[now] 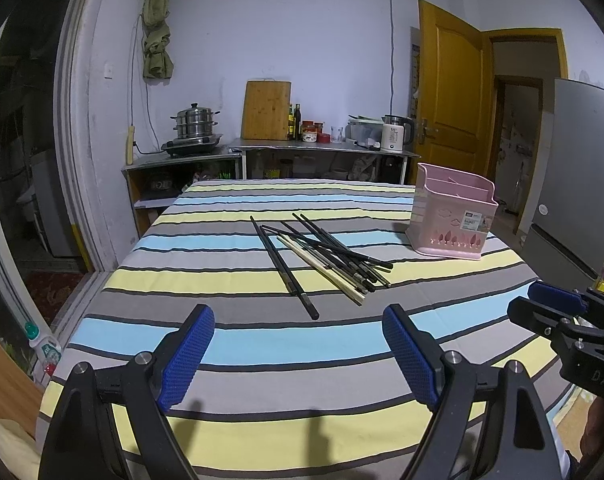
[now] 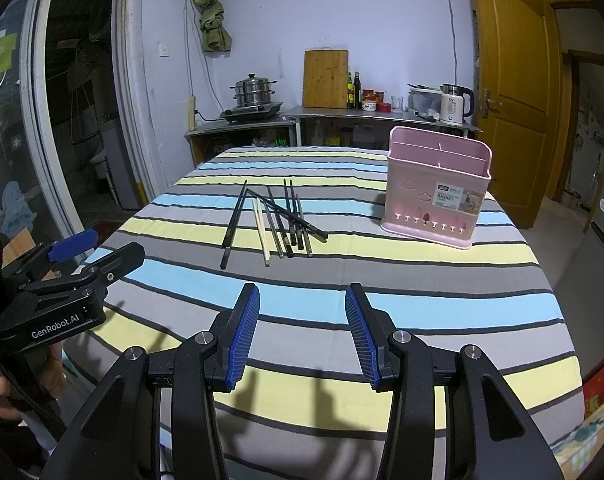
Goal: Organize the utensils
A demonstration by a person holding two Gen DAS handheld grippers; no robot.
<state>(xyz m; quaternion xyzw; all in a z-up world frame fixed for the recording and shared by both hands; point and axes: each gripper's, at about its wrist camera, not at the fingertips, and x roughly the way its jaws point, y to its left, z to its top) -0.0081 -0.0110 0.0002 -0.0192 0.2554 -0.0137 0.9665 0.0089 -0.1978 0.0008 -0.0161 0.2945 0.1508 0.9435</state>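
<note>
A loose heap of chopsticks [image 1: 322, 258], mostly black with one pale pair, lies mid-worktop [image 1: 222, 344] on striped cloth. A pink divided basket [image 1: 454, 216] stands near the right edge. The left gripper [image 1: 298, 354] and right gripper [image 2: 302, 332] hover with jaws wide, holding nothing.

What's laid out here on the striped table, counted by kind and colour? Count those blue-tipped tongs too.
Dark chopsticks: about 8; they overlap, so the count is not certain
Pale chopsticks: 2
Pink basket: 1
Tongs: 2, the left tongs and the right tongs, both open
Total: about 13
</note>
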